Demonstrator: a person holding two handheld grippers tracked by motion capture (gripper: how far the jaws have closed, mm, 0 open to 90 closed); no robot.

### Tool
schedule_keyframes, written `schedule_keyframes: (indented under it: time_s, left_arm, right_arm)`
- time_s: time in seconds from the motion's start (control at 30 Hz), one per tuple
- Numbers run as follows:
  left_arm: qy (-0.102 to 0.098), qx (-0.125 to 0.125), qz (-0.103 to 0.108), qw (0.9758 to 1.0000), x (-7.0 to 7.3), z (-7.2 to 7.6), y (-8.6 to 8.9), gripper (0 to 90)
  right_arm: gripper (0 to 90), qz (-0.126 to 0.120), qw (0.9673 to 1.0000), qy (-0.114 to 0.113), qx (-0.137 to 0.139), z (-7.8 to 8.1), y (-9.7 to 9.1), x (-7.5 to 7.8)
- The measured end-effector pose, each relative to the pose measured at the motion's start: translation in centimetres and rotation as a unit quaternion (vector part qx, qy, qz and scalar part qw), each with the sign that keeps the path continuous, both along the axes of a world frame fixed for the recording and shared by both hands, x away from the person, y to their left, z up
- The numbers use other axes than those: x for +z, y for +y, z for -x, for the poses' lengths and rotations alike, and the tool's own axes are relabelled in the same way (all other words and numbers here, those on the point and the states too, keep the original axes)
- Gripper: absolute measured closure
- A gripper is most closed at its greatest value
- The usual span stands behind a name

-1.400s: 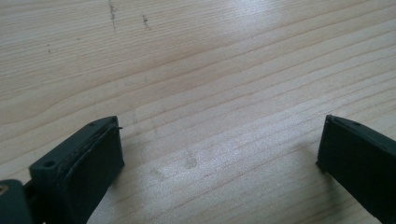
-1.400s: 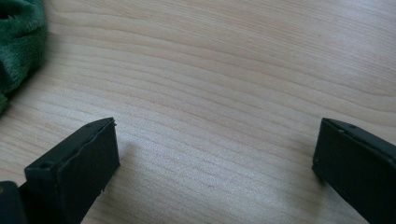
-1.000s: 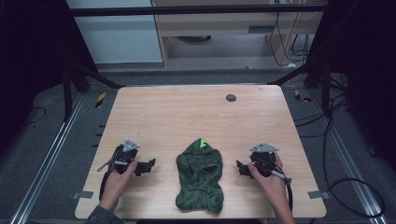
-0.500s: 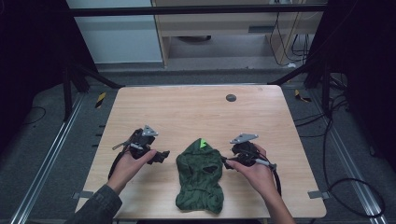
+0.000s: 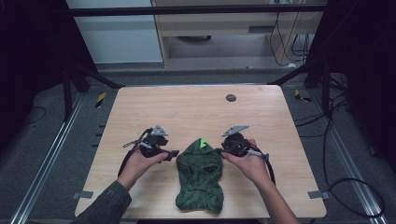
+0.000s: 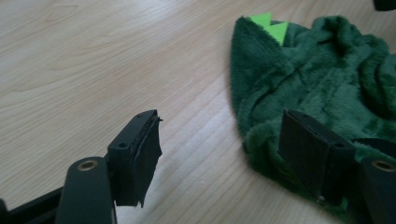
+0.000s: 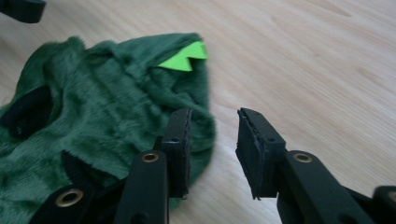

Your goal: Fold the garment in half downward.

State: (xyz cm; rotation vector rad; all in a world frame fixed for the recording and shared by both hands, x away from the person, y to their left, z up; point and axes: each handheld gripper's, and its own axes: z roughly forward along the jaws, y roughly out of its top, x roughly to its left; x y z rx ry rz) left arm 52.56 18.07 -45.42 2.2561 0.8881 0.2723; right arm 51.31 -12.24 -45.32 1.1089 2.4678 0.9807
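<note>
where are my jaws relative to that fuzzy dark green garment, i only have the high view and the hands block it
Observer: The left gripper is open, one jaw over bare wooden table, the other over the fuzzy dark green garment at its edge.
Operator: and the right one
Observer: The right gripper is open too, one jaw against the garment's fluffy edge, the other over bare wood.
Operator: what's that bright bit on top
Observer: Bright green pointed spikes of smooth, flat fabric, sticking out of the plush at the garment's far end.
</note>
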Motion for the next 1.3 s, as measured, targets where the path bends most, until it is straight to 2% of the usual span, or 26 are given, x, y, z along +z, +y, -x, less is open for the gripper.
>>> schedule_keyframes:
  time_s: [0.07,0.17,0.2,0.3,0.4,0.67,0.77,1.03,1.1,1.13,1.3]
  left_arm:
    - [0.000,-0.004,-0.003,1.0000,0.0,0.0,-0.1,31.7]
    - [0.003,-0.015,-0.004,0.9999,-0.4,0.0,-0.8,31.7]
    - [0.007,-0.018,-0.011,0.9998,-0.7,0.0,-1.1,30.9]
    - [0.011,-0.019,-0.011,0.9997,-1.0,0.0,-1.3,30.1]
    - [0.017,-0.020,-0.021,0.9994,-1.5,0.1,-1.4,33.8]
    - [0.023,-0.023,-0.028,0.9991,-2.4,0.1,-1.9,37.3]
    - [0.024,-0.023,-0.028,0.9991,-2.8,0.2,-2.0,37.8]
    - [0.033,-0.021,-0.015,0.9991,-3.3,0.1,-1.7,44.9]
    - [0.032,-0.027,-0.015,0.9990,-3.2,0.2,-1.8,50.7]
    - [0.033,-0.030,-0.013,0.9989,-3.3,0.2,-1.8,50.7]
    - [0.041,-0.045,-0.005,0.9982,-3.3,0.4,-1.9,66.3]
  right_arm:
    - [65.2,0.003,1.0000,0.001,0.004,0.1,0.3,-0.2]
    - [61.0,0.011,0.9999,0.008,0.005,0.0,0.8,-0.8]
    - [57.4,0.018,0.9998,0.013,0.003,-0.2,1.0,-1.4]
    - [55.4,0.022,0.9996,0.016,0.002,-0.4,1.0,-1.8]
    - [51.5,0.015,0.9995,0.029,-0.002,-0.4,1.0,-2.4]
    - [49.0,0.016,0.9992,0.036,0.000,-0.3,1.0,-3.1]
    - [48.8,0.009,0.9991,0.041,-0.005,-0.4,1.0,-3.4]
    - [53.2,0.007,0.9992,0.039,0.003,-0.5,1.1,-3.6]
    - [58.9,0.006,0.9990,0.043,0.006,-0.3,1.2,-3.5]
    - [58.9,0.006,0.9990,0.043,0.006,-0.3,1.2,-3.5]
    - [65.9,0.009,0.9990,0.041,0.013,-0.2,1.4,-3.5]
